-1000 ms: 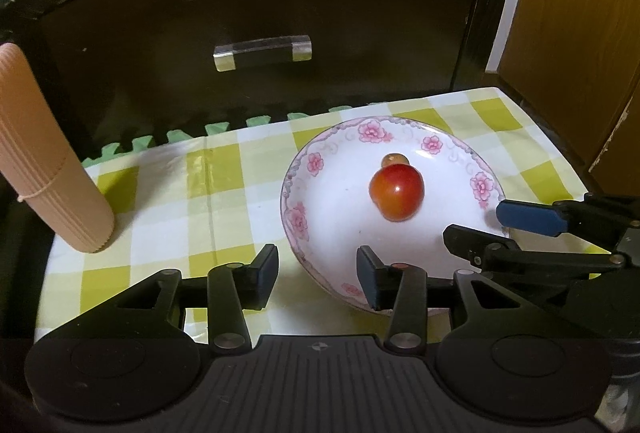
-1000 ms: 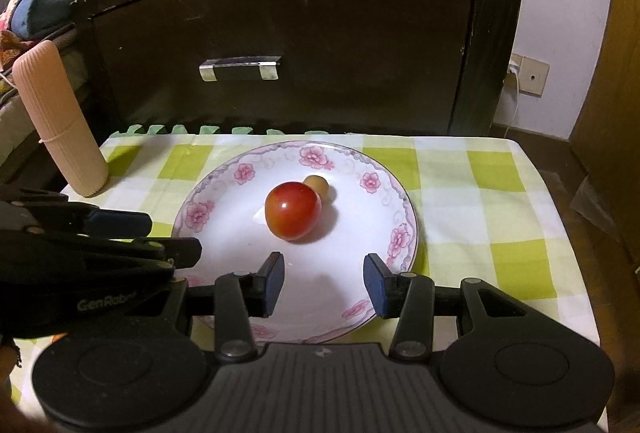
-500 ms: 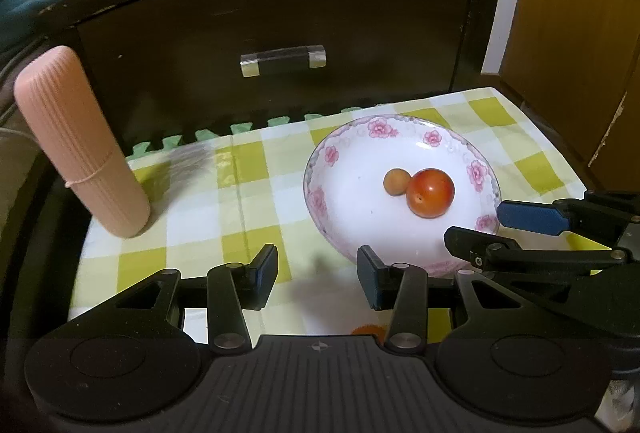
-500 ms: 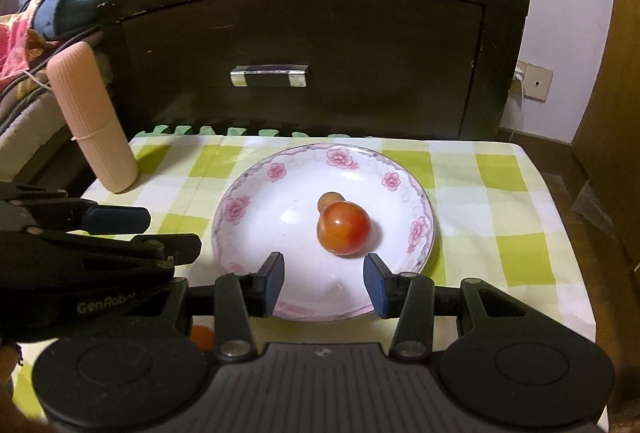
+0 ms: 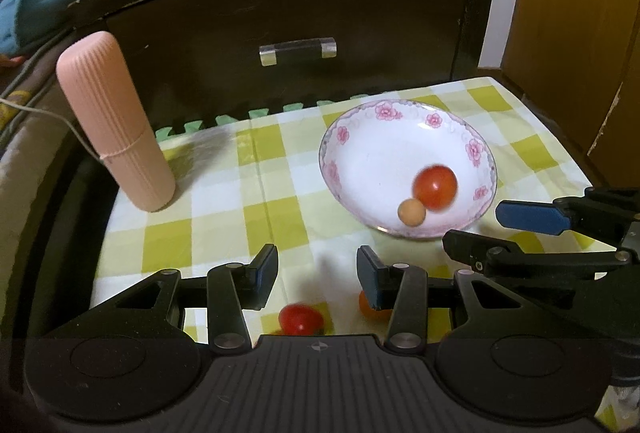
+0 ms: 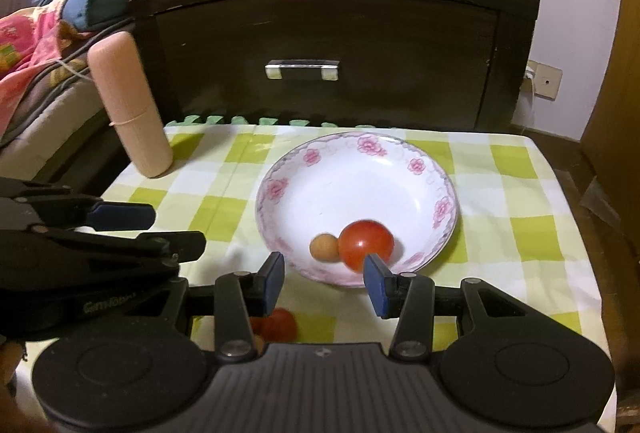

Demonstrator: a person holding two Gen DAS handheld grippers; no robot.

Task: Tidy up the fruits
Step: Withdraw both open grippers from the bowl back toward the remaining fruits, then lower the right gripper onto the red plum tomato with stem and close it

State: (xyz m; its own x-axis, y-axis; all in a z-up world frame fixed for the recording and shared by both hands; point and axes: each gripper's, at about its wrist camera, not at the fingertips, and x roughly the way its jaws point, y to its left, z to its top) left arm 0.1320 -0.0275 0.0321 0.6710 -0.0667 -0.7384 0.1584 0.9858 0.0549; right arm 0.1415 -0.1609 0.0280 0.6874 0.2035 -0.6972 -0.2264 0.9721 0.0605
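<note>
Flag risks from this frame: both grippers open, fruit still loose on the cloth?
1. The red fruit and orange fruit lie close under the left gripper, partly hidden, so a pick may miss.
2. The big red fruit and small tan fruit sit at the plate near edge; a nudge could tip them out.

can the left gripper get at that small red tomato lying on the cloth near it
Probably yes: the left gripper is open and empty, the small red tomato lies on the cloth just below its fingertips, and nothing sits between them.
</note>
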